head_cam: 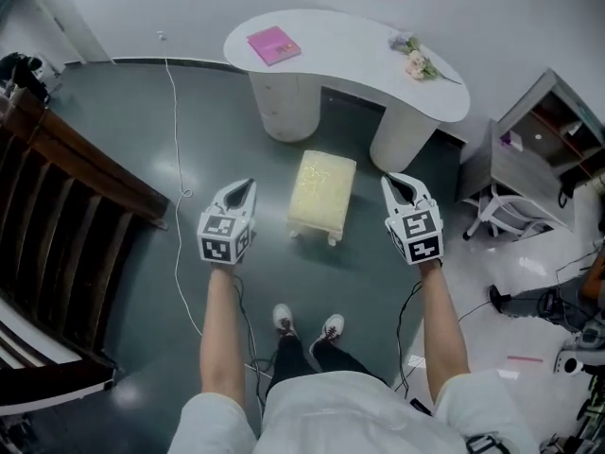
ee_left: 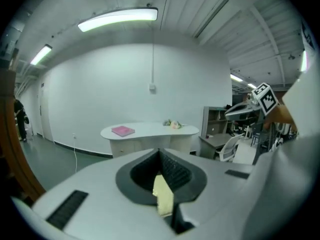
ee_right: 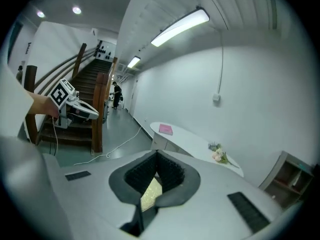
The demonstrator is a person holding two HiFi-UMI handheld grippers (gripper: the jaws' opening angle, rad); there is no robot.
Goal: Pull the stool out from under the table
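A dark grey floor (head_cam: 123, 121) meets a white wall; on it the stool (head_cam: 322, 193), a pale yellow rectangular cushion on short white legs, stands just in front of the two pedestals of the white table (head_cam: 350, 45); the left gripper (head_cam: 247, 186) and right gripper (head_cam: 391, 181) flank it without touching, each with jaws pressed together on nothing; a pink book (head_cam: 273, 44) and flowers (head_cam: 413, 59) lie on the tabletop; a wooden staircase (head_cam: 57, 216) stands at the left.
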